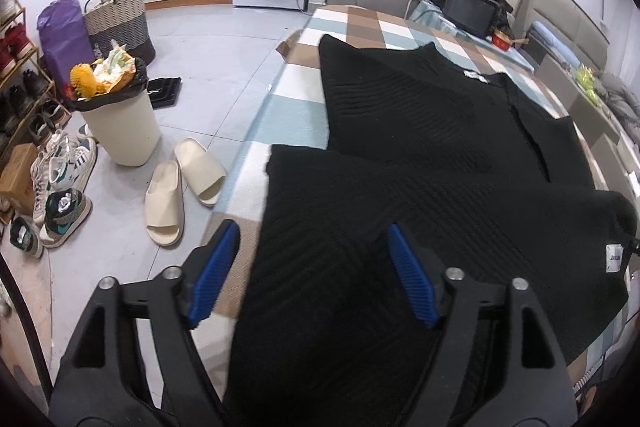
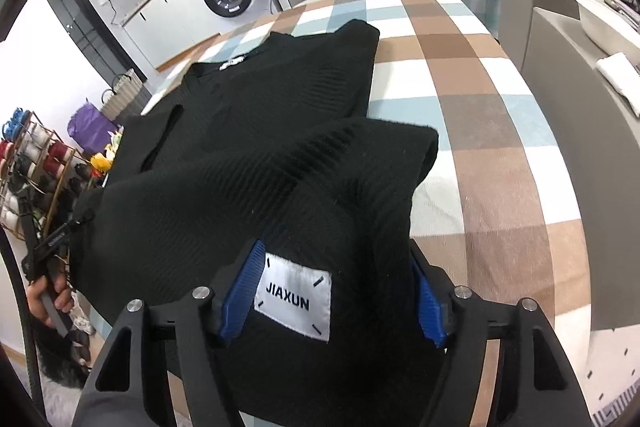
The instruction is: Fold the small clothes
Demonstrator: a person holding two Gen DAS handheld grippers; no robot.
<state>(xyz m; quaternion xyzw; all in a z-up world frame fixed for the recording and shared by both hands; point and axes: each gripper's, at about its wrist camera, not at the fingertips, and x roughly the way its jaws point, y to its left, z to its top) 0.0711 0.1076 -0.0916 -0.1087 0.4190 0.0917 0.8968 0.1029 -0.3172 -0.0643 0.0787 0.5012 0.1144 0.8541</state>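
A black ribbed knit garment [image 1: 420,131] lies on a bed covered by a checked blanket [image 1: 280,115] of brown, white and pale blue squares. The near part of the garment is folded back over the rest, so a doubled layer lies closest to both cameras. A white label [image 2: 294,301] printed JIAXUN sits on that near layer, and a second small white label [image 1: 476,77] shows at the neckline farther up the garment. The left gripper [image 1: 310,275] is above the near left portion of the garment; its jaws are released, spread wide, with the blue pads [image 1: 214,275] clear of the fabric beneath them. The right gripper [image 2: 336,297] is over the JIAXUN label; its jaws are likewise spread apart, with fabric and label lying between the pads, which do not pinch the cloth. In the right wrist view, a hand [image 2: 44,297] grips the handle of the other tool left of the garment. Left of the bed, on the tiled floor, stand a cream waste bin [image 1: 120,123] and a pair of cream slippers [image 1: 182,187].
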